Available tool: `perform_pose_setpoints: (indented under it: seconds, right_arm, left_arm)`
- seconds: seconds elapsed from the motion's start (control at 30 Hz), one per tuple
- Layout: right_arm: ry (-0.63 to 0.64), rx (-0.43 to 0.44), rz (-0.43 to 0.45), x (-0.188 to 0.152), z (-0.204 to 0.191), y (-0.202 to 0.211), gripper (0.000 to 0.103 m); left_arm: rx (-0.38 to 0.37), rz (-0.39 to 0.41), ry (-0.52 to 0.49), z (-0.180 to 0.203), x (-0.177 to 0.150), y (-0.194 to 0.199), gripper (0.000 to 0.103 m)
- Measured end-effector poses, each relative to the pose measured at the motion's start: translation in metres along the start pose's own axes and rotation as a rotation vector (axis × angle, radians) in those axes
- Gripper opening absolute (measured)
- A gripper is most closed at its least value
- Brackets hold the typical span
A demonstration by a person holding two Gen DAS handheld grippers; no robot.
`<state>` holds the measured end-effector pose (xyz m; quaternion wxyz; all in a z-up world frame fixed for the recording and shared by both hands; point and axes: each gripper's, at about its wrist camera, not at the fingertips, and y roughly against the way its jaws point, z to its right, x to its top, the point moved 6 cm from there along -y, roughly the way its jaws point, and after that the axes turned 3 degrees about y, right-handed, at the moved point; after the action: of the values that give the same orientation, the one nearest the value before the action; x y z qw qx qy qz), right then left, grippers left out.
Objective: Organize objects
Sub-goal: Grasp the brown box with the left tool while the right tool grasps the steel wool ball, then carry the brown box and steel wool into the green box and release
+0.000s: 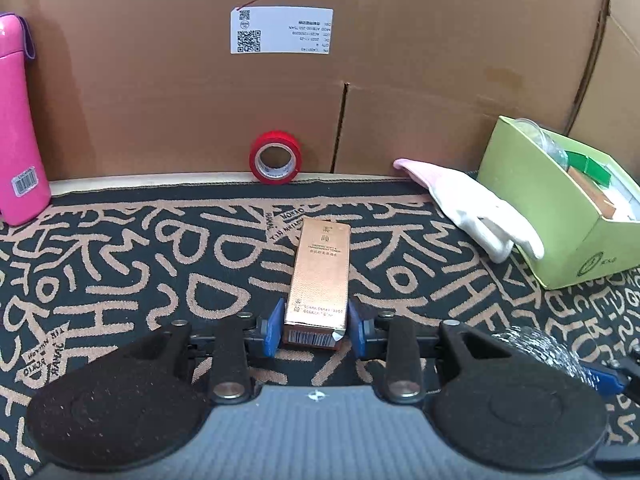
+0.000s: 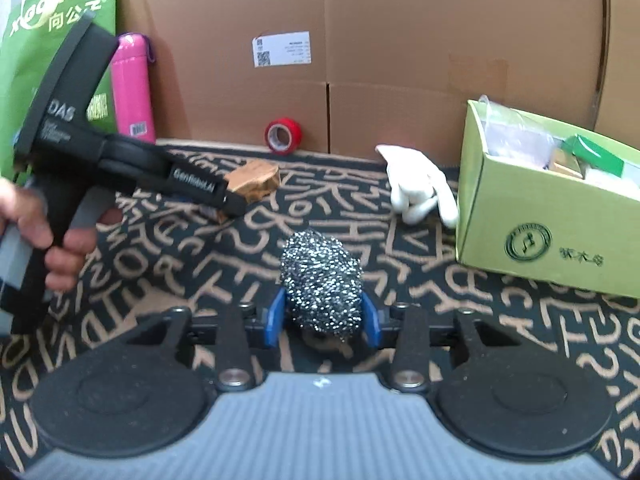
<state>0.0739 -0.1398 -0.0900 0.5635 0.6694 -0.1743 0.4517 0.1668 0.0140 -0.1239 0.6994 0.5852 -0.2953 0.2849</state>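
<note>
In the left wrist view, a long copper-coloured carton (image 1: 318,276) lies on the patterned cloth. My left gripper (image 1: 316,330) is shut on its near end, a blue pad against each side. From the right wrist view the same carton (image 2: 256,180) sticks out past the left gripper's tip, and a hand (image 2: 36,224) holds that tool. My right gripper (image 2: 323,320) is shut on a steel wool scourer (image 2: 322,276), which fills the gap between the blue pads. The scourer (image 1: 536,346) also shows at the lower right of the left wrist view.
A light green box (image 2: 536,232) with several items in it stands at the right, a white glove (image 2: 416,188) lying against it. A red tape roll (image 1: 275,158) and a pink bottle (image 1: 16,128) stand by the cardboard wall (image 1: 440,60). A green bag (image 2: 52,48) is at the far left.
</note>
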Motion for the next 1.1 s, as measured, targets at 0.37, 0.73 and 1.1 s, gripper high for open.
perform_pose_setpoints:
  seconds: [0.37,0.73,1.1]
  right_arm:
    - [-0.006,0.004,0.024,0.006,-0.003,-0.005,0.054]
    - [-0.021,0.021,0.002,0.000,-0.001,-0.008,0.037]
    - [-0.067,-0.090,0.137,0.022,0.036,0.040,0.033]
  left_arm:
    - [0.044,0.001,-0.041,0.002,0.013,-0.017,0.056]
    - [0.017,-0.019,-0.072,0.011,0.014,-0.012,0.033]
    - [-0.214,0.021,-0.091,0.069,0.027,0.038,0.033]
